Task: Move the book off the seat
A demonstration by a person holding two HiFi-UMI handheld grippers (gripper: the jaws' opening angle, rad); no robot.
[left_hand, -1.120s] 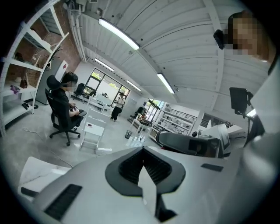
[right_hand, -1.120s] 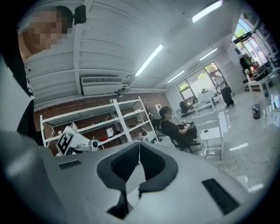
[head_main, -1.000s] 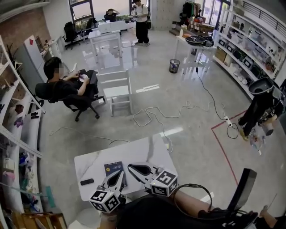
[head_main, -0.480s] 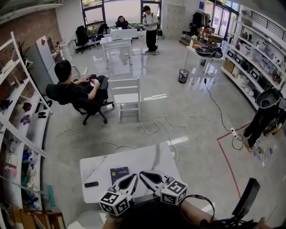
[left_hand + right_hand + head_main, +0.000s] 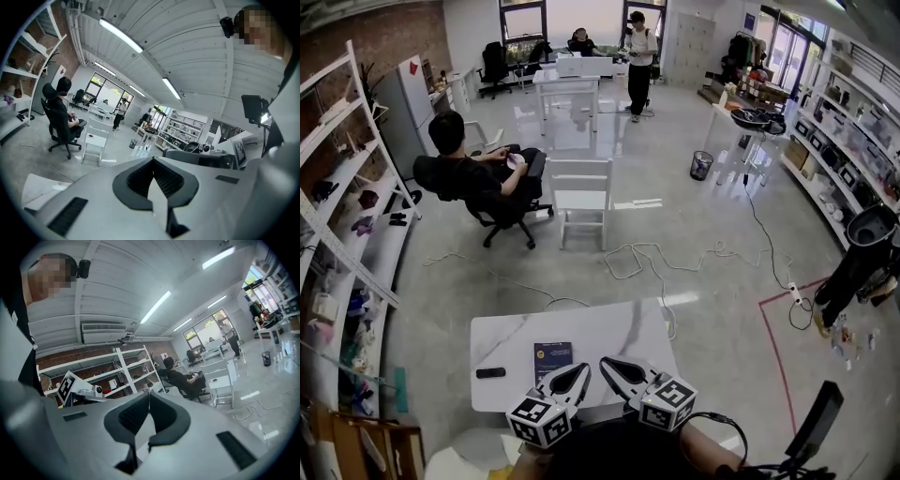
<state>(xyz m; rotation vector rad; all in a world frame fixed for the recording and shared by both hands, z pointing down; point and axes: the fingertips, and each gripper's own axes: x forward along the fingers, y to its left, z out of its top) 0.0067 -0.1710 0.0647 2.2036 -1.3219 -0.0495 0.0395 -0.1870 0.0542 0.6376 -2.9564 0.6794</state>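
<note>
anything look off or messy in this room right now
Nothing spilled or broken. The one untidy thing is the loose cables looping across the open floor between the white chair and the table, which looks like a trip risk. The book lies flat on the table, undamaged.

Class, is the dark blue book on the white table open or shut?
Shut: the book lies flat on the table, showing one dark cover, no spread pages.

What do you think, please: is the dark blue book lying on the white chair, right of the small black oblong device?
No: the head view shows the dark blue book lying on the white marble table instead, right of the small black oblong device.
</note>
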